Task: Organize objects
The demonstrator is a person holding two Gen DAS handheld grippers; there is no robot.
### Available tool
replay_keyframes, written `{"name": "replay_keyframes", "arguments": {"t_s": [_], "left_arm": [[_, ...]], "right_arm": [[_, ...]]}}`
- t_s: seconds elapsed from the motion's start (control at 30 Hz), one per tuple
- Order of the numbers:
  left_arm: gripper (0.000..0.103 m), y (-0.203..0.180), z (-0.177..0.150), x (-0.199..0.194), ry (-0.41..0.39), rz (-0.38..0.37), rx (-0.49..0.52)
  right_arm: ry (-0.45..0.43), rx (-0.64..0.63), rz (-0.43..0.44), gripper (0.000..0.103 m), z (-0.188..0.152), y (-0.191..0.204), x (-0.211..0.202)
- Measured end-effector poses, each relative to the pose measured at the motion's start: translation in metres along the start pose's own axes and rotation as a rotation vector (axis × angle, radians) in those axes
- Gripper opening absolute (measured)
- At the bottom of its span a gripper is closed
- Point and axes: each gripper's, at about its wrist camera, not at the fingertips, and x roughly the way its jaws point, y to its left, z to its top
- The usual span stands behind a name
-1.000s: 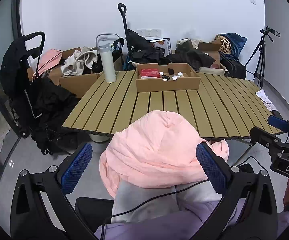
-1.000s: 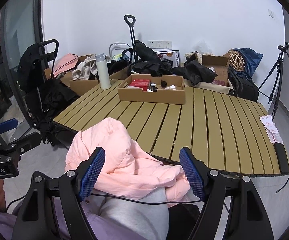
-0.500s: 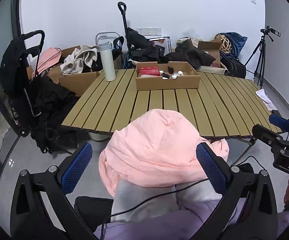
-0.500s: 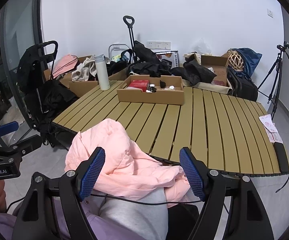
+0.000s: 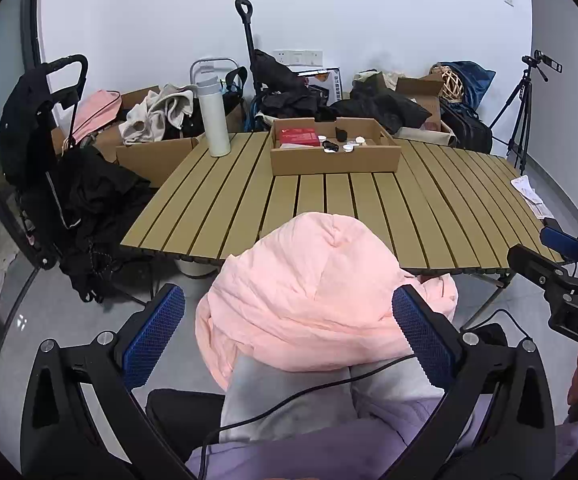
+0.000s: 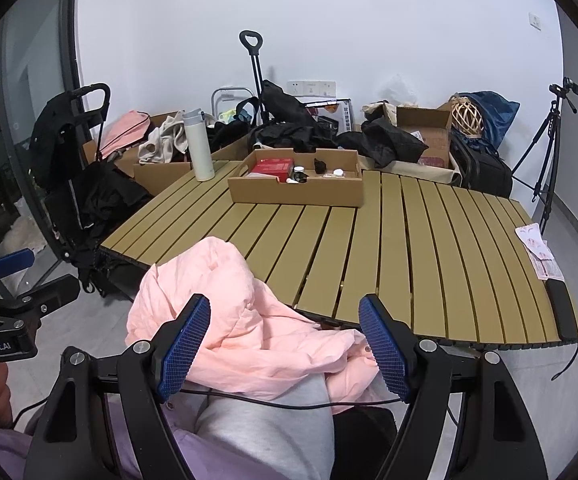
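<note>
A pink padded jacket (image 5: pixel 317 292) lies on the person's lap, in front of the slatted wooden table (image 5: pixel 369 208); it also shows in the right wrist view (image 6: pixel 233 312). A cardboard tray (image 5: pixel 333 156) at the table's far side holds a red box (image 5: pixel 297 136), small white caps and black items; it also shows in the right wrist view (image 6: pixel 297 184). A white bottle (image 5: pixel 213 120) stands upright at the far left of the table. My left gripper (image 5: pixel 289 336) is open, above the lap near the jacket. My right gripper (image 6: pixel 285 348) is open, also over the jacket.
Cardboard boxes with clothes (image 5: pixel 157 116), a black stroller (image 5: pixel 41 120), black bags (image 5: pixel 373 108) and a trolley handle (image 5: pixel 247 28) crowd the far and left sides. A tripod (image 5: pixel 521 112) stands at right. A black phone (image 6: pixel 561 308) and papers (image 6: pixel 537 248) lie at the table's right edge.
Both grippers have risen and tilted very slightly; the table sits a little lower in view. Both stay open and the jacket lies where it was.
</note>
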Motion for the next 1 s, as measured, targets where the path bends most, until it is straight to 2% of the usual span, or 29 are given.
{"name": "replay_keyframes", "arguments": {"t_s": [0.77, 1.0], "left_arm": [[0.103, 0.0009, 0.0000, -0.0005, -0.006, 0.008, 0.001], [0.103, -0.0007, -0.0008, -0.0009, 0.014, 0.002, 0.006]], "right_arm": [[-0.001, 0.009, -0.011, 0.080, -0.0002, 0.0009, -0.0009], [0.000, 0.009, -0.011, 0.080, -0.0001, 0.0012, -0.0006]]}}
